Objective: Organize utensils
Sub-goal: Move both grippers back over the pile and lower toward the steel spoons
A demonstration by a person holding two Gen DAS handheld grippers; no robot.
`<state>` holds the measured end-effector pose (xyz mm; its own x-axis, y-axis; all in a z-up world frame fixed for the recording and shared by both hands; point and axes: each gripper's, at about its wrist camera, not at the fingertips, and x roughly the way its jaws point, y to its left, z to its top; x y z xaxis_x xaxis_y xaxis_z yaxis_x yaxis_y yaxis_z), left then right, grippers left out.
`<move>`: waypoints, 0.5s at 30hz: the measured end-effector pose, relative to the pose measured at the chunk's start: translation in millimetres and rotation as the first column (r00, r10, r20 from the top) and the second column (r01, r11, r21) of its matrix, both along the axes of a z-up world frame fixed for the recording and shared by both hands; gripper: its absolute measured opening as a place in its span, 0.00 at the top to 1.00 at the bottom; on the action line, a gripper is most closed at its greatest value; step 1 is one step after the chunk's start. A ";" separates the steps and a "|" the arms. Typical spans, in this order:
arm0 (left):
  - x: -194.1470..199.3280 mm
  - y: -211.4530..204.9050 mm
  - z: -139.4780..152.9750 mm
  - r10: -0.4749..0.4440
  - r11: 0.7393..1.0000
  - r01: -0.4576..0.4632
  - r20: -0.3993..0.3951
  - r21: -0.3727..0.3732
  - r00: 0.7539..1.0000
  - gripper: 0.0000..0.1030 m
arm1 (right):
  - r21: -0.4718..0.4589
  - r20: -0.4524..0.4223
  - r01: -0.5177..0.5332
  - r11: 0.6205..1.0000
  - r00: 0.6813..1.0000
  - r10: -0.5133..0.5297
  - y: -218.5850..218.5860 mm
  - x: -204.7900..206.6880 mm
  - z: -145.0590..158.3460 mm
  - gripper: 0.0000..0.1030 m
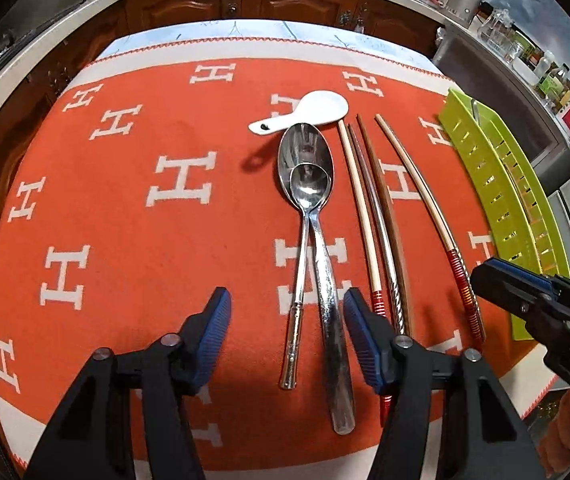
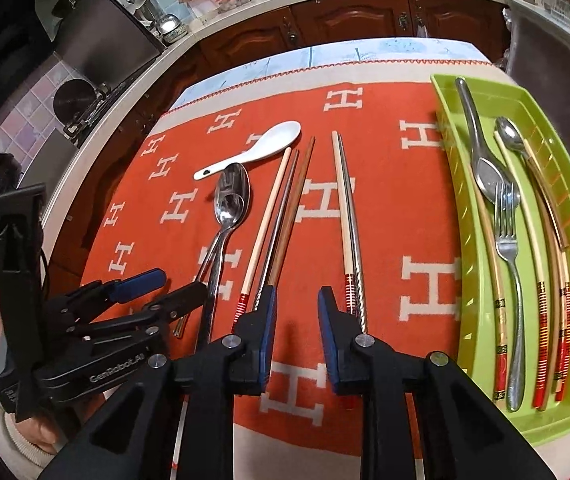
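The surface [image 2: 365, 92] wears an orange cloth, and the green tray [image 2: 445, 128] at the right of the frame already holds cutlery. Mid-frame lie two nested spoons [image 1: 305, 176], with loose chopsticks [image 1: 369, 216] beside them. The left hand-held gripper [image 1: 287, 308] stands spread astride the spoon handles; it may lift both, or nudge a chopstick. The right hand-held gripper [image 2: 297, 304] is parted, empty, between chopsticks, and could catch them.
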<state>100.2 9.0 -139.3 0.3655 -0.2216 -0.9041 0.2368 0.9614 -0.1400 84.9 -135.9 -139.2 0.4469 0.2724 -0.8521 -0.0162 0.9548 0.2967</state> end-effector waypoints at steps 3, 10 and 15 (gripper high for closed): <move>2.7 -2.3 -4.5 -0.004 1.000 0.004 -0.027 0.002 1.000 0.67 | -0.003 0.003 -0.006 1.000 1.000 0.006 0.2 0.5 -1.9 0.79; 6.6 1.1 -5.2 -0.011 1.000 0.012 -0.030 0.023 0.999 0.80 | 0.010 0.009 -0.009 1.000 1.000 0.009 -1.1 1.5 -4.4 0.79; 7.5 -0.9 -5.6 -0.017 0.998 0.018 -0.011 0.056 1.000 0.80 | 0.016 0.005 -0.019 1.000 1.000 0.019 0.1 3.0 -7.7 0.79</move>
<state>107.7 8.0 -145.0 0.3521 -0.1766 -0.9191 0.2525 0.9635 -0.0885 87.9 -135.8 -146.9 0.4456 0.2947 -0.8453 -0.0362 0.9494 0.3119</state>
